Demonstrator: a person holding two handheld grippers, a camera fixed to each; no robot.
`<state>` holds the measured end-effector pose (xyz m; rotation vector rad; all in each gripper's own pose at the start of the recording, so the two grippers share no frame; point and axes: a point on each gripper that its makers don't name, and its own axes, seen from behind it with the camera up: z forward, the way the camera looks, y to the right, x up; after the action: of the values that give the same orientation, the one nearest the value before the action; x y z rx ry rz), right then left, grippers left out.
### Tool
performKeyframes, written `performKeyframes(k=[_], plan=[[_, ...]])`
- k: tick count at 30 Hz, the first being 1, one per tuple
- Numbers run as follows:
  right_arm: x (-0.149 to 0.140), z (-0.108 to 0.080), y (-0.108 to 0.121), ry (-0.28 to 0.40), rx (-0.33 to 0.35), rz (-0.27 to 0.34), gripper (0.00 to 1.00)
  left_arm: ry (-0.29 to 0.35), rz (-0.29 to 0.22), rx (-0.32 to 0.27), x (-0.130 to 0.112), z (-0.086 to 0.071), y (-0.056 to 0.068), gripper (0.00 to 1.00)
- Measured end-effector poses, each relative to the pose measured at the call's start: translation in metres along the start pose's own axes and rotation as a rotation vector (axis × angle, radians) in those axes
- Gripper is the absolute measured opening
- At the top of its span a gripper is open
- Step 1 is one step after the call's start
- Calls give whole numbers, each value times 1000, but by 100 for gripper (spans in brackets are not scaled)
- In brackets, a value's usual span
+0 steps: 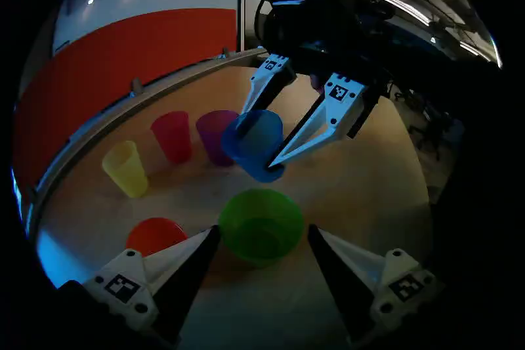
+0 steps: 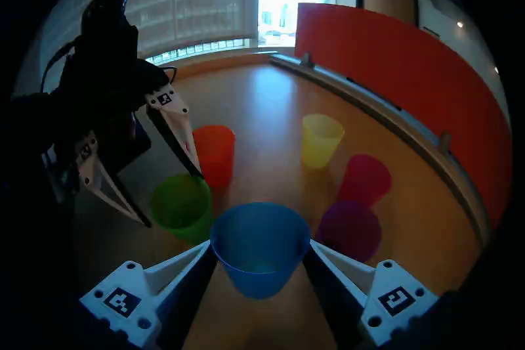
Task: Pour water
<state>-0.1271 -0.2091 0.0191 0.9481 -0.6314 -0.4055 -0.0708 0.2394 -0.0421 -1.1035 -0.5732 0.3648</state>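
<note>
A green cup [image 1: 261, 225] stands on the wooden table [image 1: 367, 179] between the fingers of my left gripper [image 1: 262, 228], whose tips press on both sides of its rim. The right gripper view shows the same hold: the left gripper [image 2: 174, 199] is shut around the green cup [image 2: 180, 205]. My right gripper [image 2: 260, 245] is shut on a blue cup [image 2: 260, 251]. In the left gripper view the blue cup [image 1: 252, 146] hangs slightly tilted just beyond and above the green cup, held by the right gripper [image 1: 254, 150].
Other cups stand on the table: yellow [image 1: 126, 167], pink [image 1: 172, 135], purple [image 1: 216, 134] and orange-red [image 1: 154, 235]. A railing and a red wall panel [image 1: 131, 54] run along the table's far side. A person's dark sleeve [image 2: 39, 133] is behind the left gripper.
</note>
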Motion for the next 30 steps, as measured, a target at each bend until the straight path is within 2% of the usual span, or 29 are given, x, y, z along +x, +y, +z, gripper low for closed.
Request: performKeyframes(k=[17, 24, 30], plan=[[-19, 16, 3, -18, -9, -14, 89, 34, -24, 17, -6, -16, 7, 99], [-23, 13, 1, -10, -11, -26, 90, 39, -42, 16, -8, -21, 12, 99], [-28, 8, 1, -9, -17, -13, 90, 43, -47, 15, -9, -25, 17, 99]])
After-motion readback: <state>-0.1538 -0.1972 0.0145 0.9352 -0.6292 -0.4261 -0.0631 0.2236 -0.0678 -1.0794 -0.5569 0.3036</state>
